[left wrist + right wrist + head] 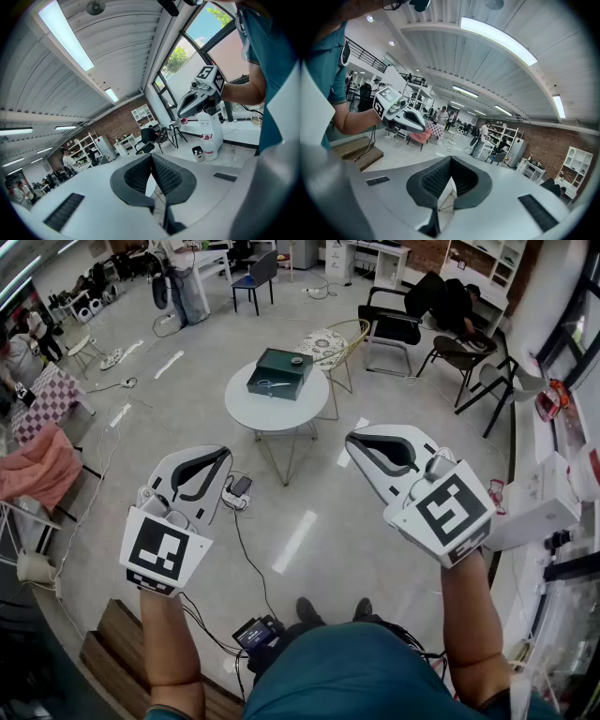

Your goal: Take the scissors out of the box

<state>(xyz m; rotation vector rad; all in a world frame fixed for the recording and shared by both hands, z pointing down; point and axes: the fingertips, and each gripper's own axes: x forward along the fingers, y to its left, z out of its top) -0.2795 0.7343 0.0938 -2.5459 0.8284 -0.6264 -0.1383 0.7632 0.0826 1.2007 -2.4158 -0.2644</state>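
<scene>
A dark green box sits on a small round white table, well ahead of me across the floor. I cannot make out the scissors from here. My left gripper and right gripper are held in the air side by side, far short of the table. Both are shut with nothing between the jaws. In the left gripper view the dark pads meet tip to tip, and the right gripper shows beyond. The right gripper view shows its pads together, with the left gripper off to the side.
A wicker chair stands just behind the table and black chairs further right. Cables and a power strip lie on the floor between me and the table. A pink cloth hangs at left, with white equipment at right.
</scene>
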